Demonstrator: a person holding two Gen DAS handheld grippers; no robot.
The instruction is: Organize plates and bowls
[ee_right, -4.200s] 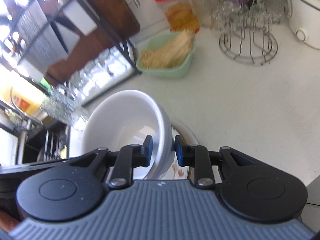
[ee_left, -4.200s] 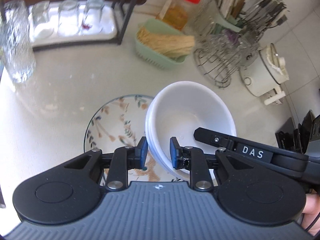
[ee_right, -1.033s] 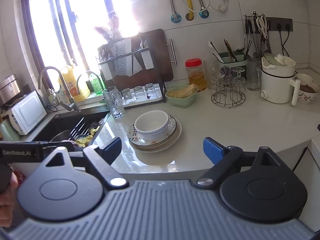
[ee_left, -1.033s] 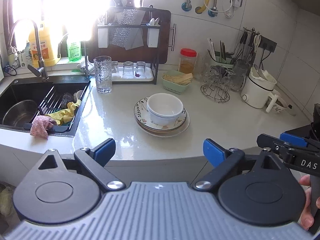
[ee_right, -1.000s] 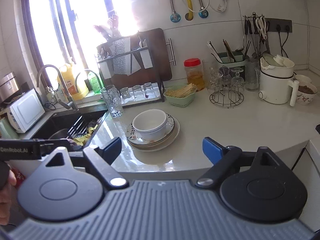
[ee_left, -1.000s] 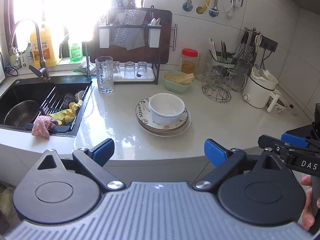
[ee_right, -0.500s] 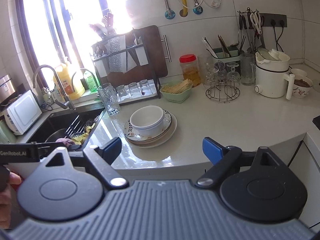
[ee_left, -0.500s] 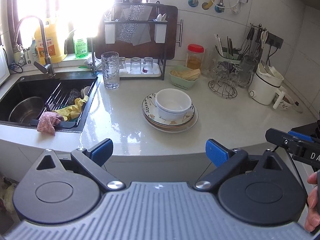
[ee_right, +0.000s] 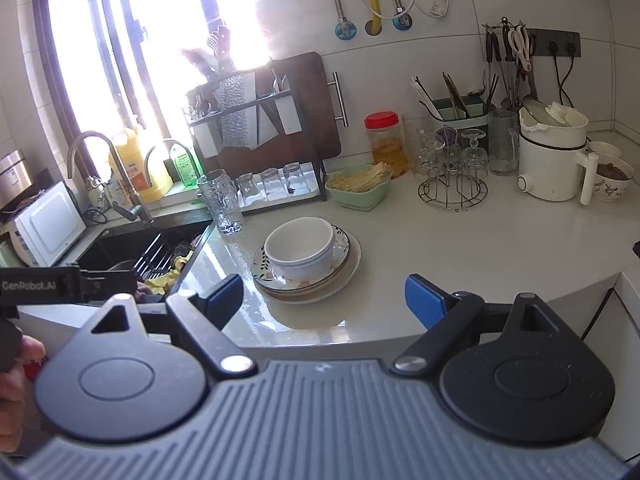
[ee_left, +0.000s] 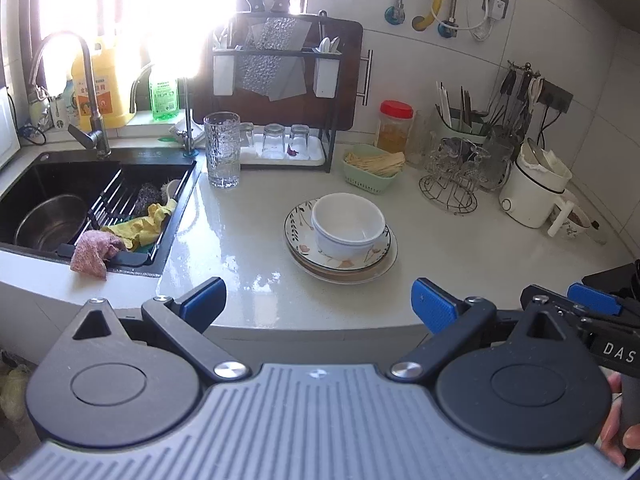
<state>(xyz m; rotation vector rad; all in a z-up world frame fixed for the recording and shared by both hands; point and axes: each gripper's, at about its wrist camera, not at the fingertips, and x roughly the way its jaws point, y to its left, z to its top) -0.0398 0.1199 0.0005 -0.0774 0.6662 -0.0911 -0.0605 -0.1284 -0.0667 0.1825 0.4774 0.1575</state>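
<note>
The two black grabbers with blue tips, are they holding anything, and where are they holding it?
Nothing is held. The left gripper and right gripper both stand wide open, short of the counter edge. The white round bowls sit stacked on the flowered plates, untouched.

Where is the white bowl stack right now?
In both views, the white bowl stack sits on the stacked plates mid-counter, in front of the green basket, right of the sink.

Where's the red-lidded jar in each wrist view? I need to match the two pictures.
Left wrist: red-lidded jar stands upper right of centre, at the back of the counter, just behind the green basket.
Right wrist: red-lidded jar stands right of centre, against the wall tiles, behind the same green basket.
Shared landmark: the white bowls stacked on the plates.
</note>
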